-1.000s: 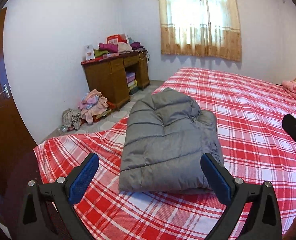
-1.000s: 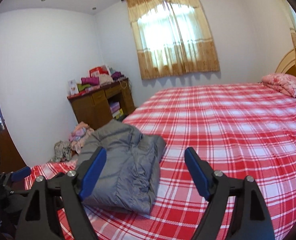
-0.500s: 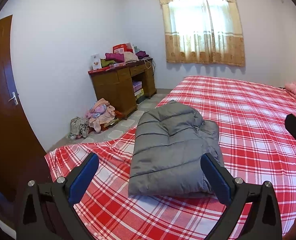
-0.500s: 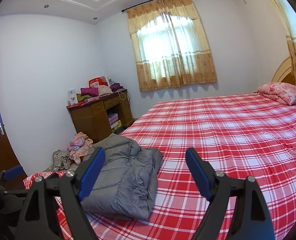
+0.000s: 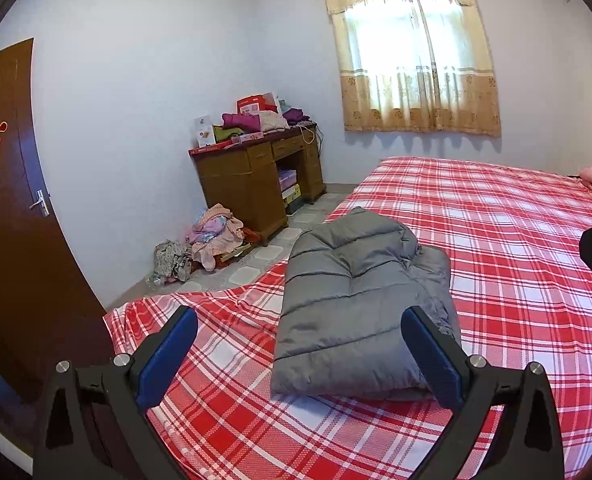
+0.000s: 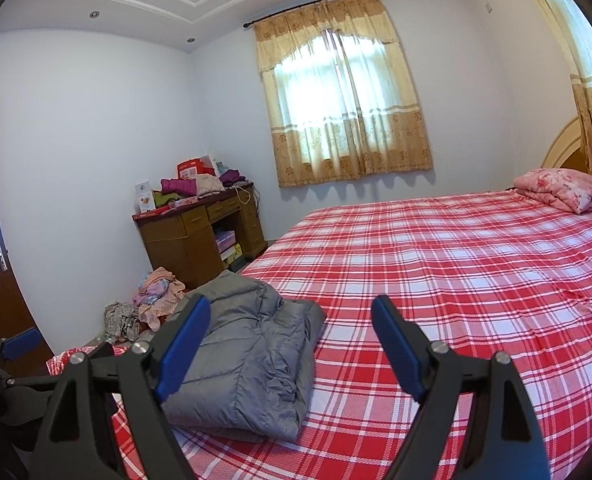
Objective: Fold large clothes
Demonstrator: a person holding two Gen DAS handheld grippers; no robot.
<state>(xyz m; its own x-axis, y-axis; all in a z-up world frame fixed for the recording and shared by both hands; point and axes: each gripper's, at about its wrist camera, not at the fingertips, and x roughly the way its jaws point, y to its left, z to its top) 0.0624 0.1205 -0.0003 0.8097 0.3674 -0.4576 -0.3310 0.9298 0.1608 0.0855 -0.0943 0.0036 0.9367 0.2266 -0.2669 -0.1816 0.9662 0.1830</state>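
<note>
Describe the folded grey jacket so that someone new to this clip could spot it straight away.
Start at the big bed with the red and white checked sheet. Near its foot corner, on the side facing the wooden desk, lies the jacket, folded into a thick bundle. It is the only plain grey, quilted thing on the sheet; the pink pillow lies at the headboard end.

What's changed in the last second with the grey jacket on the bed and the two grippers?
Both wrist views have tipped upward and drawn back a little: more wall and ceiling show, and the grey jacket sits lower in each view. Nothing was taken hold of or let go. The left gripper and right gripper stay open and empty, and the jacket lies folded in the same place on the checked bed.
</note>
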